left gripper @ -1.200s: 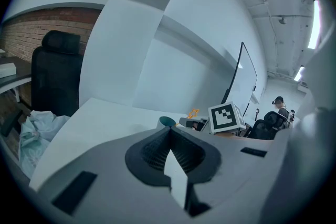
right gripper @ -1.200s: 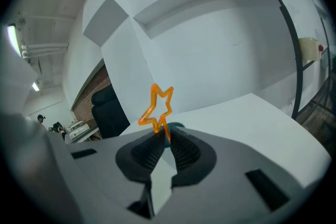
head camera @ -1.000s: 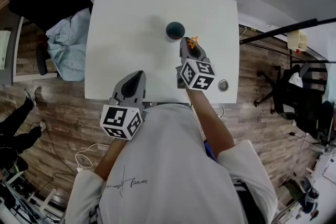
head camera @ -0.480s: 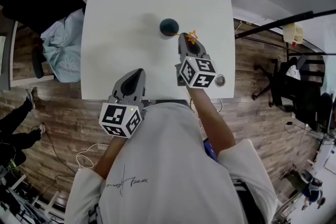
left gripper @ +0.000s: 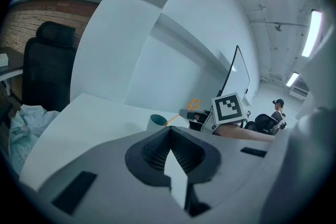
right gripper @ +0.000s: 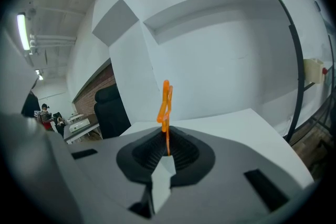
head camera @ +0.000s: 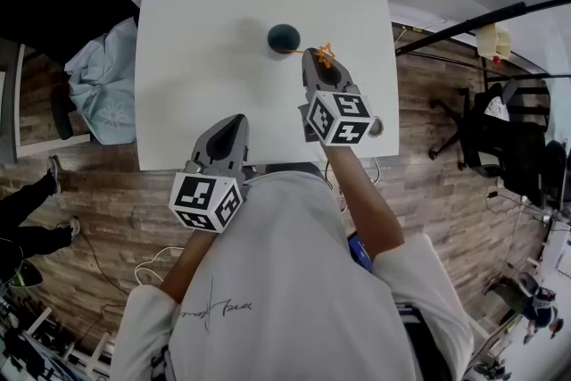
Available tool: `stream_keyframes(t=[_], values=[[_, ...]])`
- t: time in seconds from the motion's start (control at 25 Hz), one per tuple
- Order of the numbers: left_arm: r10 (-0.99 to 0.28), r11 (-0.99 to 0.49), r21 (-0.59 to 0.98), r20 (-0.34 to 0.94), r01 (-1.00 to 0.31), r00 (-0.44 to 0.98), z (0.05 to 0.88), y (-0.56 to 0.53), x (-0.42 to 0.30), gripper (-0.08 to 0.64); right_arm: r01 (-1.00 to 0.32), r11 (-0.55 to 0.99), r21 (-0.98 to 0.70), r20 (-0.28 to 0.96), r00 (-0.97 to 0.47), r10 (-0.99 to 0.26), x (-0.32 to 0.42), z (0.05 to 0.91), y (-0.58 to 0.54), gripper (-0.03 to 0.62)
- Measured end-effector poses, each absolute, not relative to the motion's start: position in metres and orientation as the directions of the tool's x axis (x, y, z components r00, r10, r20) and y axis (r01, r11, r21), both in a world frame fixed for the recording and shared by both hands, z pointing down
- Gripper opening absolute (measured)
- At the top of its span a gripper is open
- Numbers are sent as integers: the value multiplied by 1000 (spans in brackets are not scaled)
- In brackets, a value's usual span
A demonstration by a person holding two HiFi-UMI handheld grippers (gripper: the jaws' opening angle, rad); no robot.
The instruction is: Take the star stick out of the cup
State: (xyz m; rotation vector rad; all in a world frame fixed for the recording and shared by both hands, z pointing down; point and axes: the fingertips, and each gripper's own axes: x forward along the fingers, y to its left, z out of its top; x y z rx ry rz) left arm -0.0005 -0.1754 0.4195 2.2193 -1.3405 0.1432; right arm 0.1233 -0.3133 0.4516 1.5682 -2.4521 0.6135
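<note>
Gripping the star stick (right gripper: 166,105) w/ the rt tongs (right gripper: 167,140): jaws almost together, pinched on the thin orange shaft just below the star. Nothing in the left tongs (left gripper: 170,136): jaws together, parked well back & to the left of the rt pair, tips over the near edge of the table (head camera: 196,58). Just ahead & slightly left of the rt tips: the cup (head camera: 284,37), upright, w/ the shaft's lower end at or inside its mouth, depth not readable

Risks, judged from here:
- Dragging sideways before the lower end clears the rim → prob. a toppled or skidded cup. No brace on the cup, left tongs too far off to help
- Pinching so thin a shaft at one spot → poss. swivel or slip between the pads, esp. w/ the lower end snagging the rim
- Safer bet: pulling along the shaft's own line, up & back toward the rt tongs

Orientation: long axis slanted, running from the cup mouth up & back to the rt tips. Star end uppermost & nearest those tongs, plain end down toward the cup. From the rt gripper view, near upright betw. the jaws, star edge-on
</note>
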Motion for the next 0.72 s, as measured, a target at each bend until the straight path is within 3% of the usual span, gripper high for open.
stream_keyframes(t=[0.72], values=[[-794,-371,410,324,-833,514,416,-162,-16,-3,-912,379,-154,315,-409,-856,114,422,-299,25]])
